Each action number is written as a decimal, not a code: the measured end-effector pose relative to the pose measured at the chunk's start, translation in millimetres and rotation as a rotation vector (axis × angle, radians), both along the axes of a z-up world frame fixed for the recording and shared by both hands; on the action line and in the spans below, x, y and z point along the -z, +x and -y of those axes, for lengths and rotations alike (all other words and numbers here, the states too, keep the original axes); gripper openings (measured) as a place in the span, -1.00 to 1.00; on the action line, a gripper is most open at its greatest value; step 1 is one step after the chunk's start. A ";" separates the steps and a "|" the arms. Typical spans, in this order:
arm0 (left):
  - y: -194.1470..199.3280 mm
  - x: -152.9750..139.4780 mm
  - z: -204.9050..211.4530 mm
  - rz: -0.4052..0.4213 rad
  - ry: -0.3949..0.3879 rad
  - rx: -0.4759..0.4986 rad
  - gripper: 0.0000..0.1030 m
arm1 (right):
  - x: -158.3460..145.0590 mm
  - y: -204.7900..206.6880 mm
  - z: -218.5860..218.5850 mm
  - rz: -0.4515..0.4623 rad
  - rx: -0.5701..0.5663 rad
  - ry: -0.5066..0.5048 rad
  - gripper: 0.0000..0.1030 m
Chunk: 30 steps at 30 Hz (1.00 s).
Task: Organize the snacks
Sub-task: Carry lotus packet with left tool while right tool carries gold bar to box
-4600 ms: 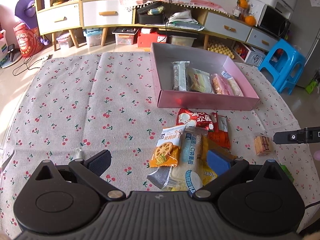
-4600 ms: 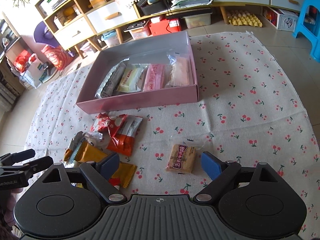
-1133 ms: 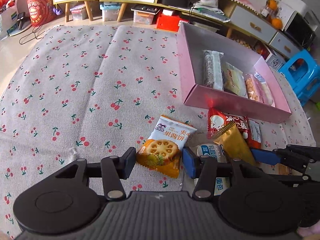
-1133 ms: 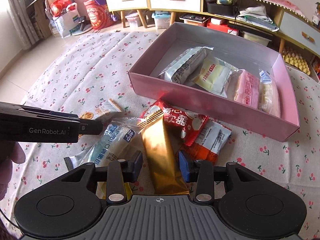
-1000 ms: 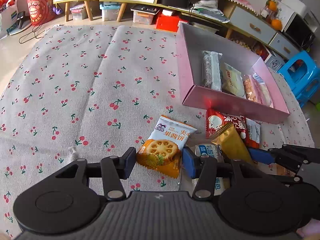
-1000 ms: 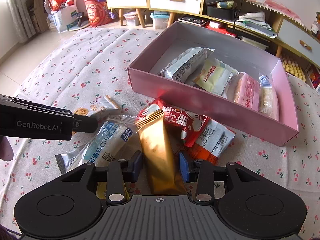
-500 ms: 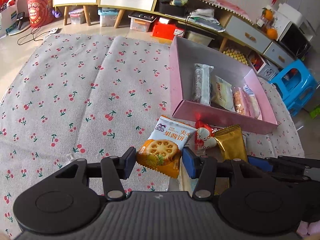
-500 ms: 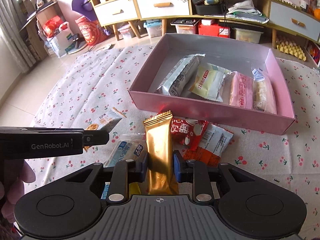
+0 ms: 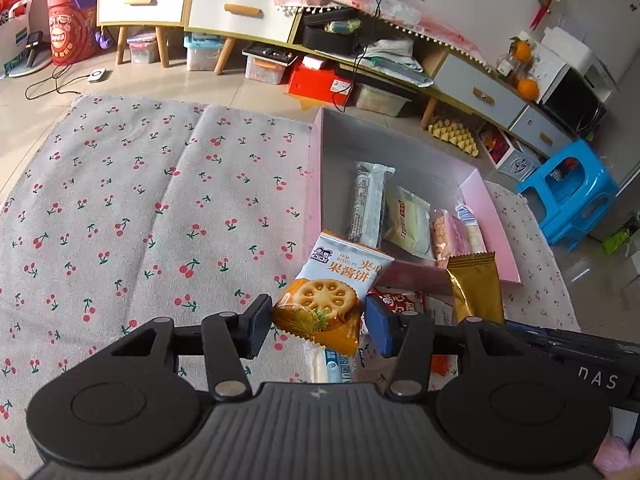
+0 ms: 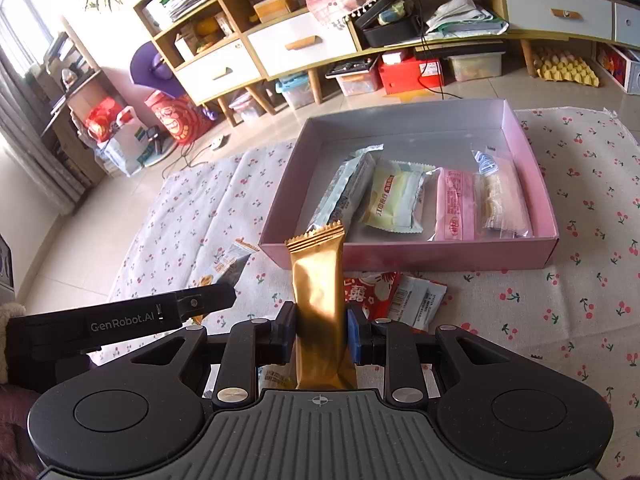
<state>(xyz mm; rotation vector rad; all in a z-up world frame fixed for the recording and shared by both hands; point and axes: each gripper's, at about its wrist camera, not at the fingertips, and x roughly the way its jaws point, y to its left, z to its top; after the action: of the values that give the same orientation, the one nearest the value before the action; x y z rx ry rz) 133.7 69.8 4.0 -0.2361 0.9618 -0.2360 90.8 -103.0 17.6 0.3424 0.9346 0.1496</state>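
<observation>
While both grippers hold snacks above the cherry-print cloth, findings are as follows.

Left gripper: pinching the lower end of the jam biscuit packet, pads against both sides; packet is lifted off the cloth, its top reaching toward the near-left corner of the box.
Right gripper: pressed onto the gold wrapper, which stands upright between the pads, its crimped top overlapping the near wall of the box in view.
Pink box: on the cloth, far side of the grippers; four wrapped snacks lie side by side inside.
Loose snacks: red packet and white-and-orange packet on the cloth just near of the box.
</observation>
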 end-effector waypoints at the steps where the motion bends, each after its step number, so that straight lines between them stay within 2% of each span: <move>1: 2.5 -1.1 3.5 0.005 -0.003 0.005 -0.09 | -1.5 1.7 4.0 -0.001 0.015 0.009 -0.51; 8: 17.6 -2.1 22.7 0.026 -0.080 0.023 -0.09 | -9.0 20.0 33.4 -0.004 0.108 0.036 -0.51; 12: 29.9 -2.1 27.6 0.039 -0.071 0.023 -0.09 | -13.8 36.7 53.7 -0.004 0.156 0.051 -0.51; 15: 43.7 -2.1 23.7 0.047 -0.099 0.002 -0.09 | -16.4 46.6 71.1 0.023 0.200 0.059 -0.51; 24: 66.2 9.5 45.4 0.124 -0.121 0.049 -0.09 | 8.7 83.9 89.8 0.050 0.263 0.105 -0.51; 30: 90.0 11.0 61.9 0.131 -0.083 0.072 -0.08 | 24.3 112.4 106.6 0.030 0.307 0.136 -0.50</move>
<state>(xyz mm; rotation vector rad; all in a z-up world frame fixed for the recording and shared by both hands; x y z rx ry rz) 223.6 7.9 -7.0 -0.2593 0.8325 -0.3538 203.2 -209.6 -6.7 0.6030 0.8333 -0.0640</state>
